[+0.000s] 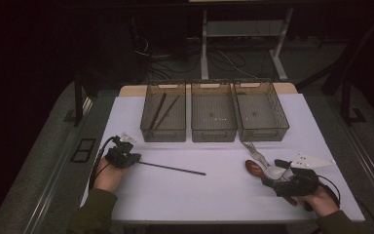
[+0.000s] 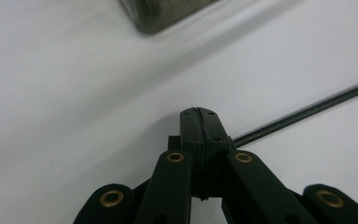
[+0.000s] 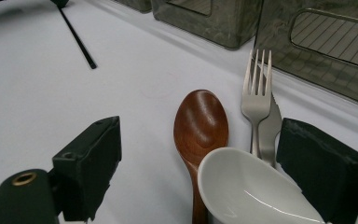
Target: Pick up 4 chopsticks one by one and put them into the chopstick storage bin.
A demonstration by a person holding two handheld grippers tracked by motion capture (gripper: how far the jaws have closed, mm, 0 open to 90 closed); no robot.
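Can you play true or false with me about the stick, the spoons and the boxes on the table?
1. The left gripper is shut on the black chopstick. True.
2. The right gripper is squeezed shut. False: its jaws stand wide apart, with the white spoon and the brown wooden spoon between them.
3. Three mesh boxes stand in a row. True: left box, middle box, right box.
4. The fork lies inside a box. False: it lies on the table beside the brown wooden spoon.
5. The left box already holds dark sticks. True.
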